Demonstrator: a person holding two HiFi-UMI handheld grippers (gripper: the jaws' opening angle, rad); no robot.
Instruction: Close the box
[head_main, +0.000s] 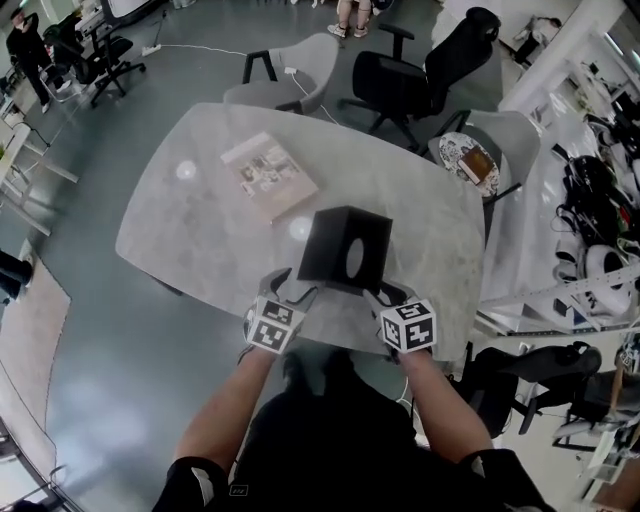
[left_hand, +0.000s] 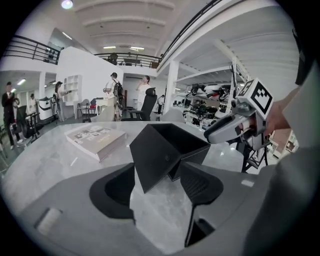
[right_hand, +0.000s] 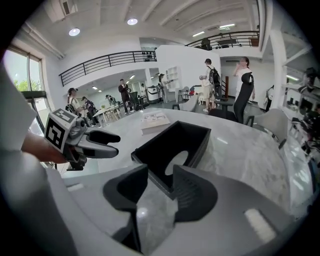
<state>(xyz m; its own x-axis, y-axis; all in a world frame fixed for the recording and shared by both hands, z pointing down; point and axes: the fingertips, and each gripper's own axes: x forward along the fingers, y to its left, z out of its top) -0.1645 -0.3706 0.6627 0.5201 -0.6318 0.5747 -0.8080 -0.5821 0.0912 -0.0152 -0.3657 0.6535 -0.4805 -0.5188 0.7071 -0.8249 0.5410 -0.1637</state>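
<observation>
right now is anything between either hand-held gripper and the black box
Nothing visible. The left hand-held gripper and right hand-held gripper both face the black box directly across the table; the book lies beyond it.

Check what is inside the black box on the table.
In the right gripper view the black box holds nothing visible: only dark walls and an oval opening showing pale surface. Its near inner wall is hidden.

L tool (head_main: 293, 287) & R tool (head_main: 379, 292) both tilted down-fwd, jaws wide apart on each. Bare forearms (head_main: 228, 415) reach fwd from torso, converging; tools sit side by side, tips apart.
</observation>
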